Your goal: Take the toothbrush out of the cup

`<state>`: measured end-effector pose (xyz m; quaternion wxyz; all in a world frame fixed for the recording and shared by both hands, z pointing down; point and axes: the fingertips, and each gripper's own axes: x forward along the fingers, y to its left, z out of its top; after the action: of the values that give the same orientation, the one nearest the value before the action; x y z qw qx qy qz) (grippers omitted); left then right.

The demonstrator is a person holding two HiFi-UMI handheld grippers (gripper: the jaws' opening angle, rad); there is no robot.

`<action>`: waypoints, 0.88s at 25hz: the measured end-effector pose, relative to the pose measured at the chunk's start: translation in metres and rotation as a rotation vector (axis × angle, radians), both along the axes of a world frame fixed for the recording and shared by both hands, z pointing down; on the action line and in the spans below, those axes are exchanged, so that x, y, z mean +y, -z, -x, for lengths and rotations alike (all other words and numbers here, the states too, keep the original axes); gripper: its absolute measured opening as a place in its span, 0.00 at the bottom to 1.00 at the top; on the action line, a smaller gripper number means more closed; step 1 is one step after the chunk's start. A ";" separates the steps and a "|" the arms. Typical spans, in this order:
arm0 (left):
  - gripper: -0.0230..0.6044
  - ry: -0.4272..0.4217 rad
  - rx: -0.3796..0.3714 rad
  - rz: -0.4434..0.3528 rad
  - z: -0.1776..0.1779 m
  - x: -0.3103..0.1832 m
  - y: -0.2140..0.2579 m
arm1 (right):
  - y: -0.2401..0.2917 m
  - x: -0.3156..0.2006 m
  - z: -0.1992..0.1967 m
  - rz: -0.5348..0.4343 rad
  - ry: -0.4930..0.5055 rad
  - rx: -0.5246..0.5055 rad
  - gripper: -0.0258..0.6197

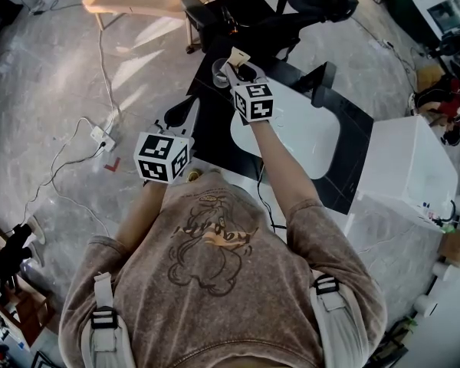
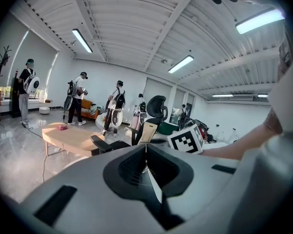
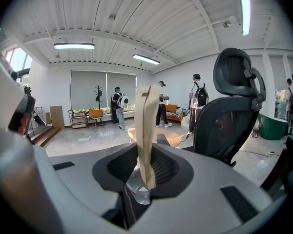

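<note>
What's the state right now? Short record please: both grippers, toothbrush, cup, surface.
left gripper: fingers together, nothing between them, held off to the left of the table
right gripper: fingers closed on the toothbrush
toothbrush: beige, upright, sticking up above the fingers
cup: clear, on the table, right beside the right gripper's fingers
toothbrush out of cup: cannot tell, lower end hidden
table: black, with a white mat on it
behind: black office chair

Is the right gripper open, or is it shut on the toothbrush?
The right gripper is shut on the toothbrush: its fingers press it from both sides, and it stands upright between them.
</note>
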<state>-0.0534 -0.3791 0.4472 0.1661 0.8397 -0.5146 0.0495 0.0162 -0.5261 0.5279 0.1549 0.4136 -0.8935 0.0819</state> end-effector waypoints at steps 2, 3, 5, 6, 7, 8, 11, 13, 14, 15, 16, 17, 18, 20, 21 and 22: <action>0.07 -0.004 0.003 0.005 -0.001 0.001 -0.002 | 0.015 0.000 -0.003 -0.020 -0.003 -0.003 0.19; 0.07 -0.005 0.006 0.007 -0.002 0.002 -0.003 | 0.024 0.000 -0.004 -0.032 -0.005 -0.006 0.19; 0.07 -0.008 0.012 0.012 -0.004 0.002 -0.005 | 0.042 -0.001 -0.008 -0.053 -0.008 -0.015 0.19; 0.07 -0.010 0.015 0.013 -0.005 0.002 -0.005 | 0.050 -0.003 -0.009 -0.061 -0.010 -0.019 0.19; 0.07 -0.011 0.018 0.014 -0.005 0.002 -0.005 | 0.058 -0.004 -0.011 -0.068 -0.011 -0.021 0.19; 0.07 -0.013 0.021 0.014 -0.006 0.002 -0.005 | 0.065 -0.005 -0.012 -0.075 -0.011 -0.023 0.19; 0.07 -0.019 0.028 0.011 -0.009 0.001 -0.004 | 0.080 -0.004 -0.016 -0.090 -0.012 -0.029 0.19; 0.07 -0.021 0.028 0.008 -0.010 0.001 -0.003 | 0.087 0.001 -0.020 -0.097 -0.012 -0.031 0.19; 0.07 -0.022 0.028 0.007 -0.010 0.001 -0.003 | 0.090 0.005 -0.021 -0.100 -0.011 -0.033 0.19; 0.07 -0.022 0.028 0.006 -0.010 0.002 -0.003 | 0.092 0.010 -0.023 -0.103 -0.010 -0.034 0.19; 0.07 -0.022 0.028 0.006 -0.010 0.002 -0.003 | 0.094 0.015 -0.026 -0.104 -0.011 -0.037 0.19; 0.07 -0.023 0.028 0.006 -0.011 0.002 -0.003 | 0.096 0.022 -0.028 -0.105 -0.012 -0.039 0.19; 0.07 -0.024 0.027 0.007 -0.011 0.003 -0.003 | 0.098 0.028 -0.030 -0.106 -0.011 -0.041 0.19; 0.07 -0.026 0.026 0.006 -0.011 0.004 -0.003 | 0.099 0.044 -0.033 -0.106 -0.007 -0.041 0.19; 0.07 -0.027 0.026 0.004 -0.011 0.004 -0.003 | 0.099 0.053 -0.034 -0.105 -0.004 -0.041 0.19; 0.07 -0.028 0.026 0.003 -0.011 0.004 -0.003 | 0.099 0.061 -0.034 -0.102 -0.001 -0.043 0.19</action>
<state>-0.0426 -0.3752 0.4501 0.1736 0.8472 -0.5005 0.0416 0.0507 -0.4647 0.4292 0.1145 0.4195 -0.8994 0.0449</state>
